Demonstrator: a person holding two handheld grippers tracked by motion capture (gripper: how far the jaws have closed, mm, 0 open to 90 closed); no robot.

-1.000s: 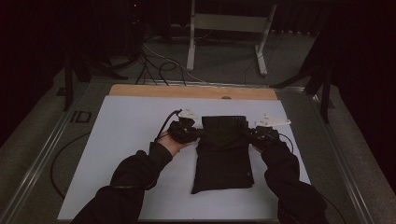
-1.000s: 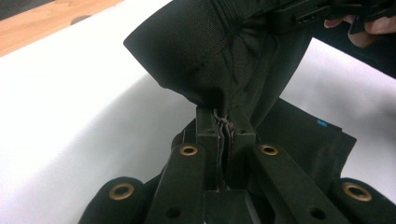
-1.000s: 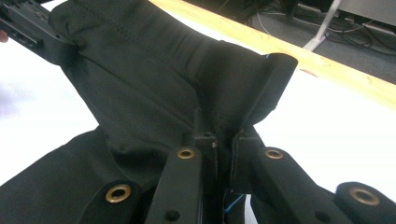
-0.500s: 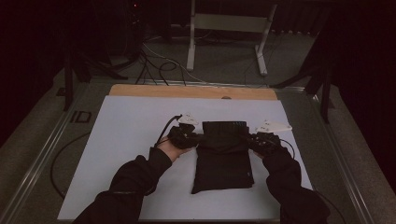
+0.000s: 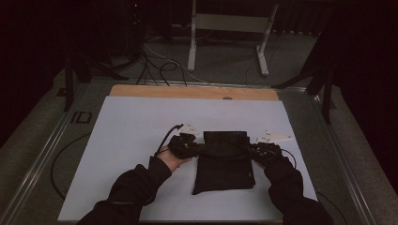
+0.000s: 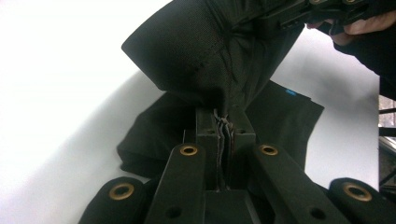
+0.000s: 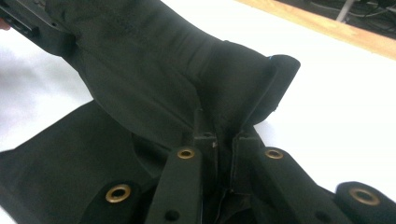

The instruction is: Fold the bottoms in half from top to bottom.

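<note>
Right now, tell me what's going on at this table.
A person is folding a black cloth on the white sheet. Each hand holds a claw: the left claw and right claw are each shut on a side of the cloth, with its far end lifted and doubled over the part lying flat.

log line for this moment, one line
left tool shut on cloth | right tool shut on cloth | far edge lifted, folding | on white mat

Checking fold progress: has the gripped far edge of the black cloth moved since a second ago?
Yes. The far edge of the black cloth, clamped by both grippers, has come toward the person, away from the wooden strip.
</note>
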